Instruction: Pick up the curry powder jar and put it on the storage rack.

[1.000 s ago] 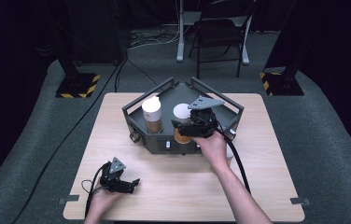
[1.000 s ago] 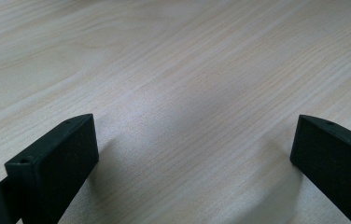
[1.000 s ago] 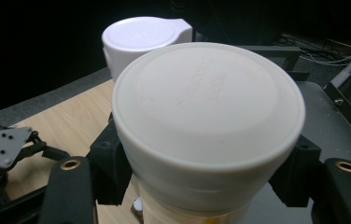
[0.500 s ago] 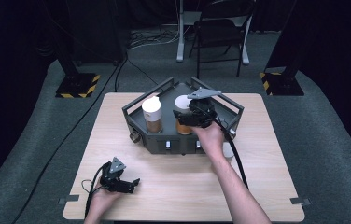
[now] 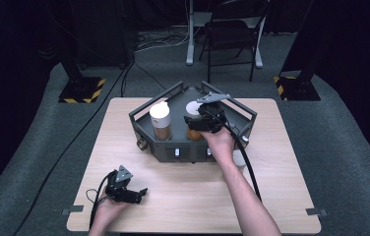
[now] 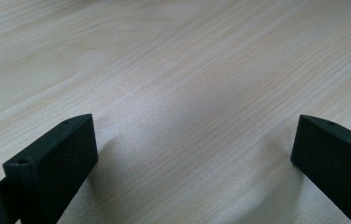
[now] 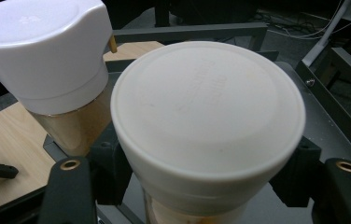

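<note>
the right gripper (image 5: 200,122) has its fingers (image 7: 66,191) clenched on the jar (image 7: 208,126) just under its white lid, at the centre of the high view, inside the grey rack (image 5: 237,109) beside a taller bottle (image 5: 160,120). this looks like the placing step: next, lower the jar straight onto the rack floor, clear of the bottle, then release. the left gripper (image 5: 124,191) rests on the bench (image 6: 187,70) at lower left, fingers (image 6: 57,163) spread and empty.

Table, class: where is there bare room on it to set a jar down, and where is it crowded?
Free: the wood right of the rack, and the near strip between the left tool and the right forearm. Crowded: the rack, with two jars and the right tool.
</note>
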Demonstrator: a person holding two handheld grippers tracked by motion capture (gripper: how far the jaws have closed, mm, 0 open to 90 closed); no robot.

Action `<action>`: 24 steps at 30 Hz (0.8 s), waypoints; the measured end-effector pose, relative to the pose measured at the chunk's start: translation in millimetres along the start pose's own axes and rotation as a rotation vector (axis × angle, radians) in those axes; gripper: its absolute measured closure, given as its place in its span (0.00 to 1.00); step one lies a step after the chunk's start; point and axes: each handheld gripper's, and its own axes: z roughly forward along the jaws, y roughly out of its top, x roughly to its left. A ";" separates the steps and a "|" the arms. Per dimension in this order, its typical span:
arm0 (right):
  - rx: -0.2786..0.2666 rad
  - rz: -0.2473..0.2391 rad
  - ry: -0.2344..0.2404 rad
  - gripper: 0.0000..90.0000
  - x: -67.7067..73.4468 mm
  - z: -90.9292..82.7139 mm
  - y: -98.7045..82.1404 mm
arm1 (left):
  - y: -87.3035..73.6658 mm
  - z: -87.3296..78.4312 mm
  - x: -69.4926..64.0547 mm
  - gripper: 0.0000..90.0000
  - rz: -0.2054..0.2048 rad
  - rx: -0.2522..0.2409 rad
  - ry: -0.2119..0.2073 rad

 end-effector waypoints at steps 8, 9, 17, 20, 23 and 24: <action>0.008 0.009 0.022 0.29 -5.4 -3.0 6.5 | 0.0 -0.1 -0.1 0.01 0.000 0.000 0.000; 0.018 0.009 0.026 0.27 -6.6 -3.1 8.1 | 0.0 0.0 0.0 0.01 0.002 0.000 0.001; 0.039 -0.017 0.038 0.20 -12.5 -14.5 5.3 | 0.1 -0.1 0.0 0.01 0.001 0.001 0.001; 0.028 -0.009 0.043 0.20 -18.9 -22.4 -1.4 | 0.1 -0.1 -0.2 0.01 0.001 0.001 0.001; 0.030 -0.013 0.032 0.20 -25.0 -30.7 -10.7 | 0.0 -0.1 -0.3 0.01 0.000 0.001 0.002; 0.031 -0.011 0.028 0.20 -26.8 -33.0 -14.1 | -0.1 -0.1 -0.4 0.01 -0.002 0.000 0.001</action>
